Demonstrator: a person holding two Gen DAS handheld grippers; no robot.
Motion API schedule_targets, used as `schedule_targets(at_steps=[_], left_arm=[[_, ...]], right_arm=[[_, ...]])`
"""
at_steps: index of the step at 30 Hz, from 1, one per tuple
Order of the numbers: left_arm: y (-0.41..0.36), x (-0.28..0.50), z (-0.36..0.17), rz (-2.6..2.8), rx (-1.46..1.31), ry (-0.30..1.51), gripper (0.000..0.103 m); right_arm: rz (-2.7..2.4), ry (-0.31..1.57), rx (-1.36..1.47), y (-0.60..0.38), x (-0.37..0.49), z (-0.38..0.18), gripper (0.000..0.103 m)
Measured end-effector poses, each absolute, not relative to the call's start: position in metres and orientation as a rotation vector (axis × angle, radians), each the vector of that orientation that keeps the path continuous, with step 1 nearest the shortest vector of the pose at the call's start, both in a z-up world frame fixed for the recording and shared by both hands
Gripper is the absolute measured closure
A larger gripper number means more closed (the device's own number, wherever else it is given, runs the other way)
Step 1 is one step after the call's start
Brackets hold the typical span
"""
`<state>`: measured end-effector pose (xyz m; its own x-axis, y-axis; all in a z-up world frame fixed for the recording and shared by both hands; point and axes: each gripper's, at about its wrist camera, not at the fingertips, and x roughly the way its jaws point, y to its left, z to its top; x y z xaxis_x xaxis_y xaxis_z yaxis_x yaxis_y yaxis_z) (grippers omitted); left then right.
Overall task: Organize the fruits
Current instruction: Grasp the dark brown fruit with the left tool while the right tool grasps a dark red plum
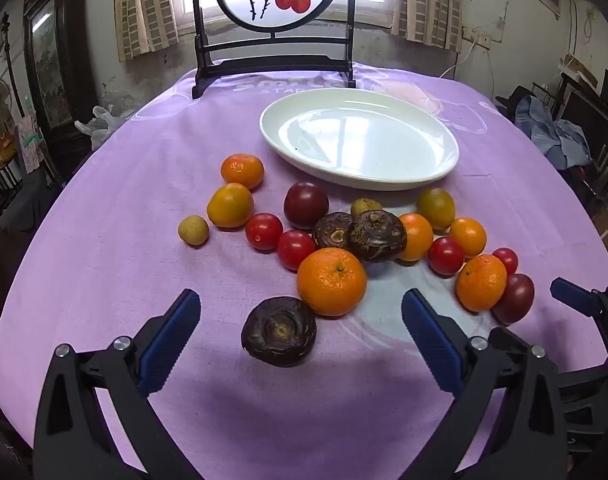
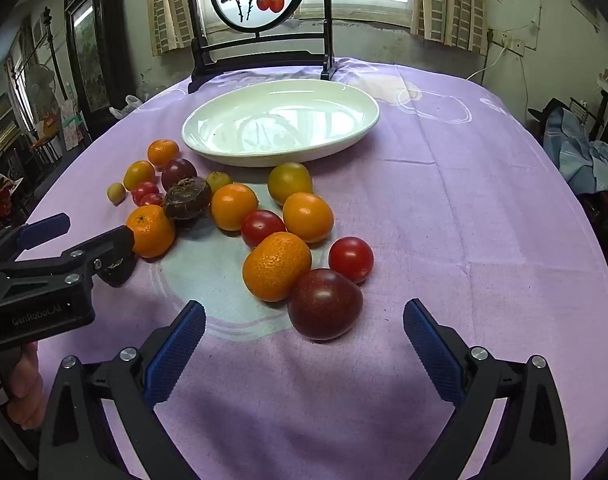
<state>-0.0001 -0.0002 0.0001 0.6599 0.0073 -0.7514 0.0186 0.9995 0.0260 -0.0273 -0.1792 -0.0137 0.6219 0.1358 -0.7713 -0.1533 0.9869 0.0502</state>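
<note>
Several fruits lie loose on the purple cloth in front of an empty white oval plate (image 1: 444, 160) (image 2: 364, 124). My left gripper (image 1: 300, 320) is open, its jaws either side of a dark brown water chestnut (image 1: 279, 330), with a big orange (image 1: 331, 281) just behind it. My right gripper (image 2: 304, 328) is open around a dark purple plum (image 2: 325, 304), next to an orange (image 2: 276, 266) and a red cherry tomato (image 2: 351, 253). The left gripper (image 2: 84, 236) also shows at the left of the right wrist view.
More oranges, cherry tomatoes, plums, water chestnuts (image 1: 376, 235) and small yellow-green fruits (image 1: 193, 230) are clustered mid-table. A black framed round painted screen (image 1: 272, 20) stands behind the plate. Round table edge drops off left and right; clutter beyond.
</note>
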Motion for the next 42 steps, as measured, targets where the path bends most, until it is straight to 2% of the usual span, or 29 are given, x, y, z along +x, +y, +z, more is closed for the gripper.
schedule_targets(at_steps=[42], left_arm=[[-0.0007,-0.0008,-0.0085,-0.017,0.006,0.875,0.004]], right_arm=[[0.180,0.883,-0.027,-0.1746,-0.0332,-0.0133,0.003]])
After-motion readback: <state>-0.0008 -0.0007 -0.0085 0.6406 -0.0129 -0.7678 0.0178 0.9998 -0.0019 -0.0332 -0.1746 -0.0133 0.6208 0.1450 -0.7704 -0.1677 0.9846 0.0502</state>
